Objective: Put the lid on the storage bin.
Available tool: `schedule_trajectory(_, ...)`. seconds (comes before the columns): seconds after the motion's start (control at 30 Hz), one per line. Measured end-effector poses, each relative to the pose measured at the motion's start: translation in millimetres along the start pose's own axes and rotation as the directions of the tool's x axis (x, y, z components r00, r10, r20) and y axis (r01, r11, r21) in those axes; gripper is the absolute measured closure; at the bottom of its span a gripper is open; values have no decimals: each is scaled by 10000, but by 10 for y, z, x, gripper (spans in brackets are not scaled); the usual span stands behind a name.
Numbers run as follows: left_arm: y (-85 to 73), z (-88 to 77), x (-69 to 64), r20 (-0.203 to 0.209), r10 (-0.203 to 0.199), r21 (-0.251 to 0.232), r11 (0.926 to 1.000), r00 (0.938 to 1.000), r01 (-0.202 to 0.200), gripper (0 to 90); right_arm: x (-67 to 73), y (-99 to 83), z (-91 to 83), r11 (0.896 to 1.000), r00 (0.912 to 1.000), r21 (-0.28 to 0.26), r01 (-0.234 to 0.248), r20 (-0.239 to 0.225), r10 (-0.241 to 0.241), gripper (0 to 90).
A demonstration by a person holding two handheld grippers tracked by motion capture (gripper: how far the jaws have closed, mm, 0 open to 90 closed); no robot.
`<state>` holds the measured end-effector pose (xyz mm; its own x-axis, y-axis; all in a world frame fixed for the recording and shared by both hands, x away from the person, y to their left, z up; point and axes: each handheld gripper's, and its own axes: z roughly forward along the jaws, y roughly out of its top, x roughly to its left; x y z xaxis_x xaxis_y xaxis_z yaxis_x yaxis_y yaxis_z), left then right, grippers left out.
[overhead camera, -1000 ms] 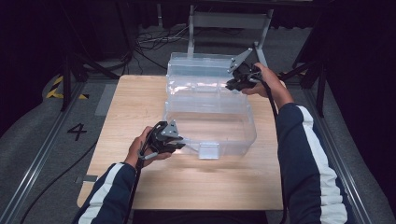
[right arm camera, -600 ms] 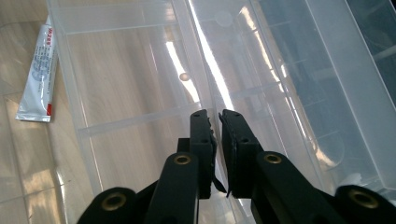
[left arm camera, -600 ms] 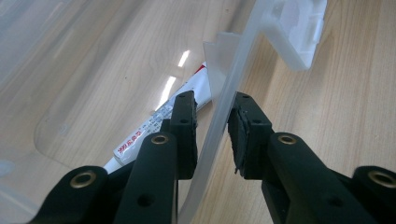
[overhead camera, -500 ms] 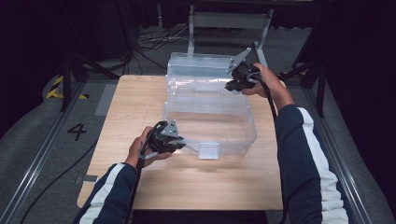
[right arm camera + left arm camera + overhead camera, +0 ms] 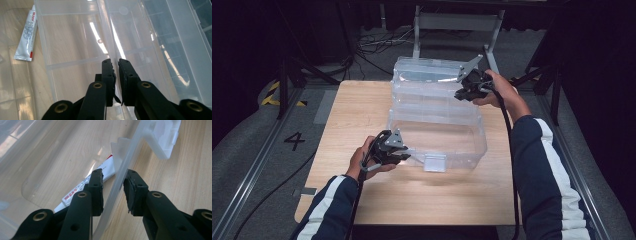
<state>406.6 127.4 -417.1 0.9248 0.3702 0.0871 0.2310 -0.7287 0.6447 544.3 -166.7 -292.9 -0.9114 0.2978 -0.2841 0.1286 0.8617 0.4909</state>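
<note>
High view first: I have the clear plastic box (image 5: 437, 122) on the wooden table (image 5: 357, 105), lid side toward the far edge. My left gripper (image 5: 399, 155) sits at the box's near left corner, just beside the front latch (image 5: 435, 162); my right gripper (image 5: 464, 92) is at the box's far right, on the seam where the body meets the lid. Against the earlier high frames, neither hand nor the box has visibly shifted.

Left gripper view: the jaws straddle the box's thin near wall (image 5: 120, 180), and they have just been opening a little. I see a gap between each pad and the plastic, so I judge the hold on that wall is being let go rather than tightened. Inside the box, just past that wall, lies a white tube (image 5: 85, 187) with red print.

Right gripper view: the jaws are pinched nearly together on a thin clear edge (image 5: 115, 62) in the middle of the box, gripping it firmly. The tube (image 5: 25, 37) lies flat on the box floor, well away from that edge.

With one side easing off, I reckon the right grip now carries the box work.
</note>
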Motion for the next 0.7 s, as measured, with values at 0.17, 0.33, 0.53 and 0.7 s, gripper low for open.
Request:
schedule_trajectory(0.17, 2, 10, -6, -54, -15, -49, 10000, 10000, 15, 692, 39, 19, -20, 9997, 9998, 124, 196, 82, -197, 840)
schedule_trajectory(0.33, 4, 16, -2, -6, -136, -76, 9999, 9999, 136, 690, 82, 43, -55, 9991, 9992, 138, 410, -33, -410, 846)
schedule_trajectory(0.53, 9, 51, 5, 180, -352, -194, 9992, 9992, 356, 682, 130, 60, -91, 9986, 9988, 240, 461, -175, -457, 848)
schedule_trajectory(0.7, 12, 54, -2, 148, -375, -148, 9992, 9992, 377, 675, 225, 63, -126, 9975, 9979, 309, 638, 39, -640, 847)
